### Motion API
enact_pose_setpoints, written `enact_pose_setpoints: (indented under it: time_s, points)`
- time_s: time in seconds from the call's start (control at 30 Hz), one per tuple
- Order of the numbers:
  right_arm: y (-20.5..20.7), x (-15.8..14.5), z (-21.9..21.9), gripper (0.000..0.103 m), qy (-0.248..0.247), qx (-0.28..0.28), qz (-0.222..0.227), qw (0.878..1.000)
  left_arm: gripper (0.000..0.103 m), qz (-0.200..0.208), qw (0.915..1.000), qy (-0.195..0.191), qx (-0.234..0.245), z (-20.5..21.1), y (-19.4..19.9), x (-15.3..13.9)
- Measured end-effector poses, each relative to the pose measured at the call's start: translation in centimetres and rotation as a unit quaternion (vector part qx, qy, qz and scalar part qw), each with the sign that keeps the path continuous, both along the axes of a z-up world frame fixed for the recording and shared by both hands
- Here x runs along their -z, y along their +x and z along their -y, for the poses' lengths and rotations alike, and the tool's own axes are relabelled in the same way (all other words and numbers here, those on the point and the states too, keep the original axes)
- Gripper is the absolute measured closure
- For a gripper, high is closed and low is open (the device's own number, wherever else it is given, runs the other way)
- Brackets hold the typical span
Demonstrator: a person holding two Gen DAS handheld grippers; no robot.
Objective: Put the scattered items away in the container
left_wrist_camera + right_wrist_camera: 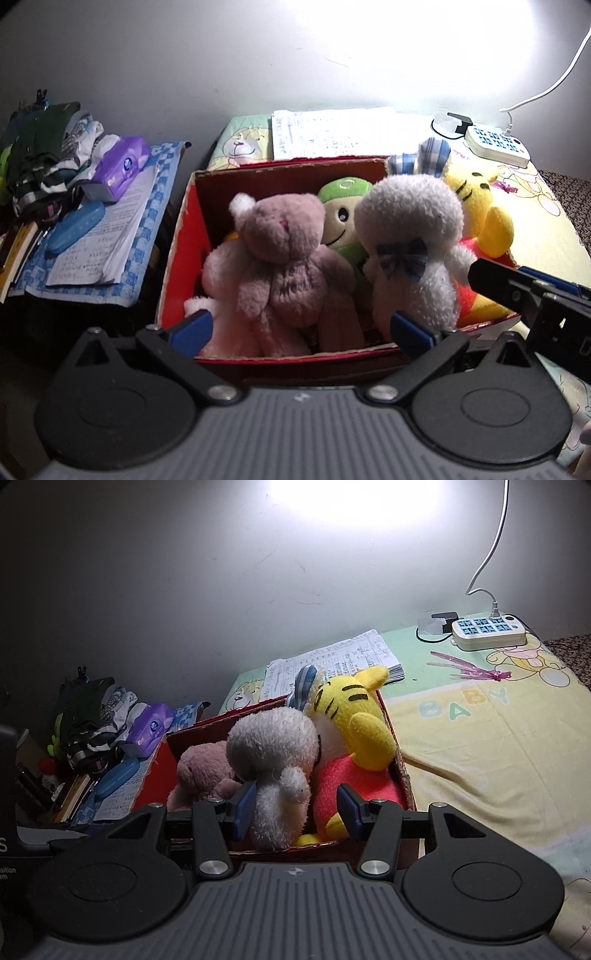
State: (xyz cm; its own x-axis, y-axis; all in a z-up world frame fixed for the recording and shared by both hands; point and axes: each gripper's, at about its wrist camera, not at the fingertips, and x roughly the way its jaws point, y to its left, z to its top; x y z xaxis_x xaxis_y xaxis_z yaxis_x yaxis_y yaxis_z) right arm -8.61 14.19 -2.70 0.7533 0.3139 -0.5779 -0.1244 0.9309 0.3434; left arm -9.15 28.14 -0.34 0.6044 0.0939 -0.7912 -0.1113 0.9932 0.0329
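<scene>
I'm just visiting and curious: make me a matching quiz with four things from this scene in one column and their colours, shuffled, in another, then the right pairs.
Things:
1. Tiger toy
2. Teddy bear
3. Tissue pack
4. Cardboard box

Colours:
A. Purple
B. Red
C. Yellow head, with an orange-red body
D. Dusty pink

Pairs: 1-C, 2-D, 3-A, 4-B
</scene>
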Motion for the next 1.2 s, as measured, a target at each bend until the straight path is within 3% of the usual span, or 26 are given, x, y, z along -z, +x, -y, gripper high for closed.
enact_pose_setpoints:
  time_s: [0.17,0.6,0.83,1.2]
  points:
    - [0.7,-0.4,0.4,0.05,-0.005,0.005,-0.001,1.0,0.001,-0.001,0.9996,0.024,-0.015,0.1,0.8,-0.3]
    - [1.8,-0.2,-0.6,0.05,-0.018,-0.002,-0.007,1.0,0.001,-0.024,0.9989,0.029,-0.027,-0.9,1.5,0.7]
    - [2.1,0.0,-1.1,0.05,-0.017,-0.005,-0.009,1.0,0.003,-0.021,0.9996,-0.011,-0.012,-1.9,1.8,1.0]
    - [2.4,0.0,-1.5,0.05,-0.026,-0.007,-0.009,1.0,0.007,-0.013,0.9999,-0.001,-0.004,-1.6,1.8,1.1]
